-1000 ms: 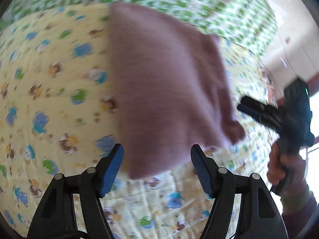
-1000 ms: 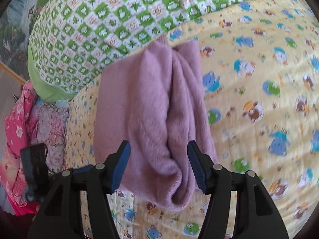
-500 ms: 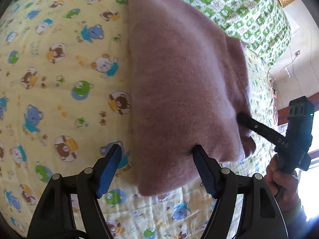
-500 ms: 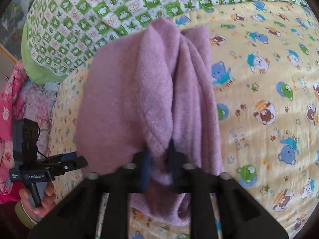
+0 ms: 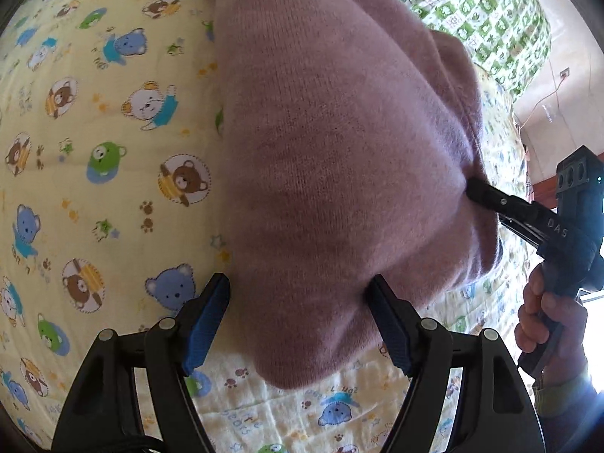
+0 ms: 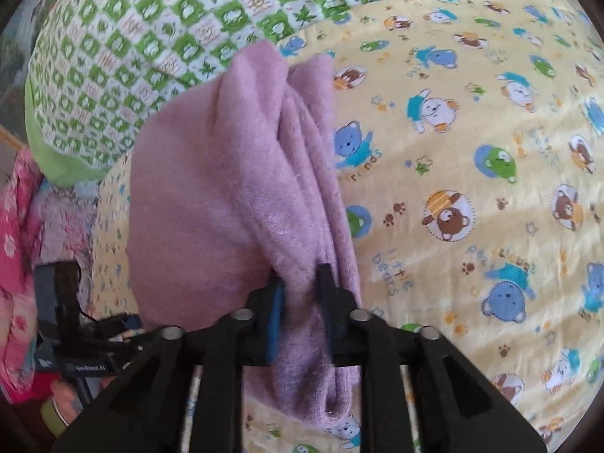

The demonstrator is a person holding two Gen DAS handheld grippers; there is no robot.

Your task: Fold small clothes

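While the mauve knit garment (image 5: 339, 158) lies folded on the yellow bear-print sheet (image 5: 94, 143), the left gripper (image 5: 298, 321) spreads wide over its 6 o'clock corner. The right gripper (image 6: 300, 313), stamped "DAS", has a fold between its opening jaws. At 3 o'clock the sheet reads "little bears".

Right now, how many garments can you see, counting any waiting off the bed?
2 at least: the mauve knit sweater folded on the bear-print sheet, and pink floral clothing heaped beyond the bed's edge; that heap may hold several.
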